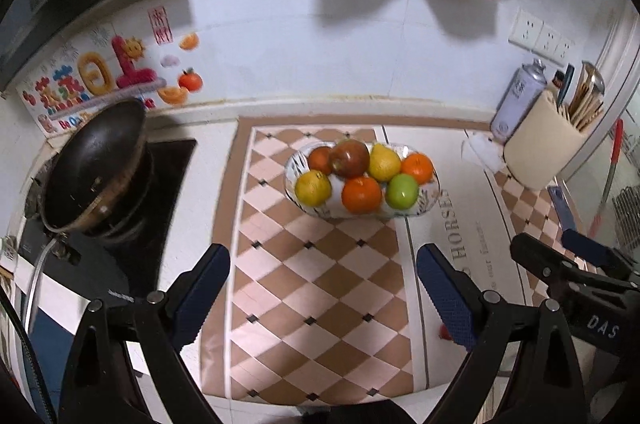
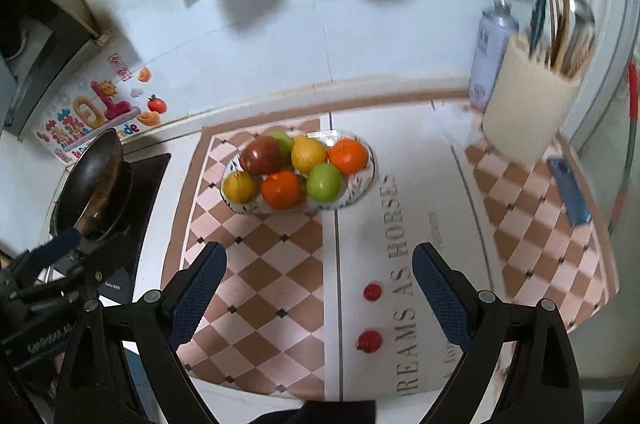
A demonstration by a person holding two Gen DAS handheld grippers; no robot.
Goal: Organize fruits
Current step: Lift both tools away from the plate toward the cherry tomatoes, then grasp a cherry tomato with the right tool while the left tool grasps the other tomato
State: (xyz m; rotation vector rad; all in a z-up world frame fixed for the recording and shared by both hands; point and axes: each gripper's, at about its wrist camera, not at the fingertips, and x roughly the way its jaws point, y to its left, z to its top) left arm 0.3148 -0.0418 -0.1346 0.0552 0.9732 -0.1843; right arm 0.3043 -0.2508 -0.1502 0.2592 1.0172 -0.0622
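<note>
Left: wok parked on stove, off the mat. Left gripper: jaws wide apart, gripping nothing. Centre: bowl on checkered mat, heaped with fruits, likely gathered there; rear pieces half hidden. Two small red fruits loose on mat, kind unclear. Right gripper: jaws spread, vacant. Far right: utensil holder, blurred.

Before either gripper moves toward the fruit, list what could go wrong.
1. The bowl is piled high; the red apple sits on top of other fruit, so a nudge might send it rolling off.
2. Two small red fruits lie loose on the mat between the right gripper fingers; closing or advancing could knock them away.
3. The pan beside the bowl crowds the left gripper.
</note>
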